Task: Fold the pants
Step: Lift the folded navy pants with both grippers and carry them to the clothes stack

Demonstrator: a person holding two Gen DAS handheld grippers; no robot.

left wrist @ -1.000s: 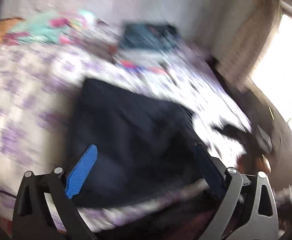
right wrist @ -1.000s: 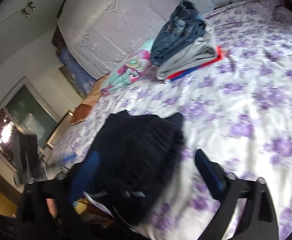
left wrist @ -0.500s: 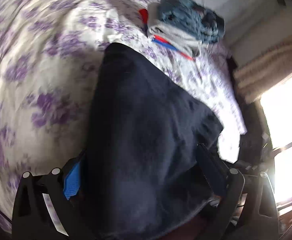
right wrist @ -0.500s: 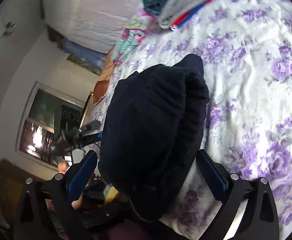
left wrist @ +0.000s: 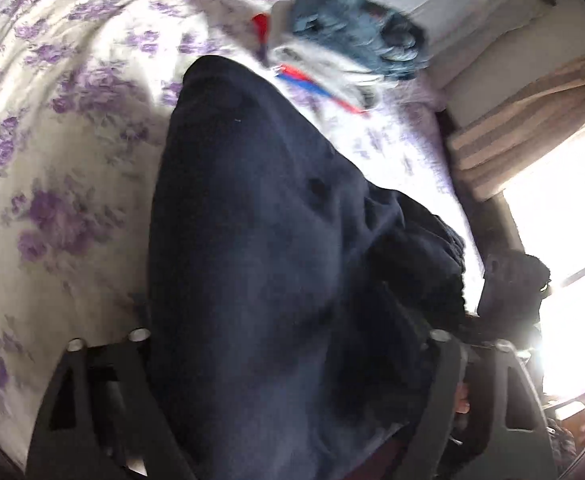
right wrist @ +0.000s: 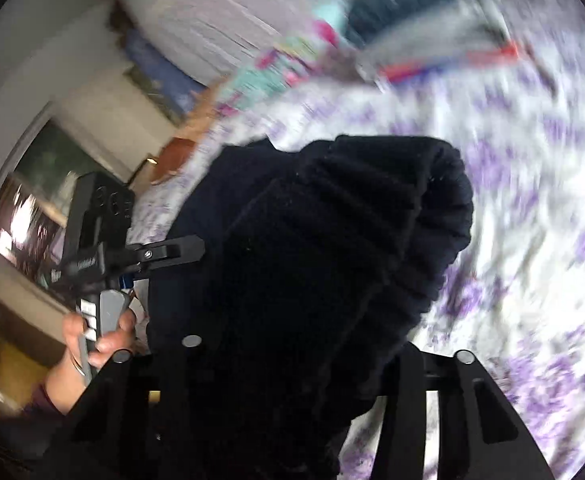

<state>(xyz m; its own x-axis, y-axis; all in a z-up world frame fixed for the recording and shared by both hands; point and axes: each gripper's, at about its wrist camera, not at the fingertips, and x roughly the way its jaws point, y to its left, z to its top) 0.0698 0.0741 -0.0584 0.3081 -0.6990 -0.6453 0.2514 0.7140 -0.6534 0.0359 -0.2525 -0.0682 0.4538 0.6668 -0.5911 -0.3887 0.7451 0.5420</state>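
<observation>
The left gripper [left wrist: 288,360] had just been closing, with the dark navy fleece pants [left wrist: 260,264] between its fingers; the pads were hidden under the cloth, so I could not tell if they pressed it. The right gripper [right wrist: 292,364] had just been closing too, its fingertips buried in the ribbed waistband [right wrist: 376,236]. The pants lay on the white bedsheet with purple flowers [left wrist: 52,160]. A stack of folded clothes [left wrist: 348,52] sat at one o'clock.
</observation>
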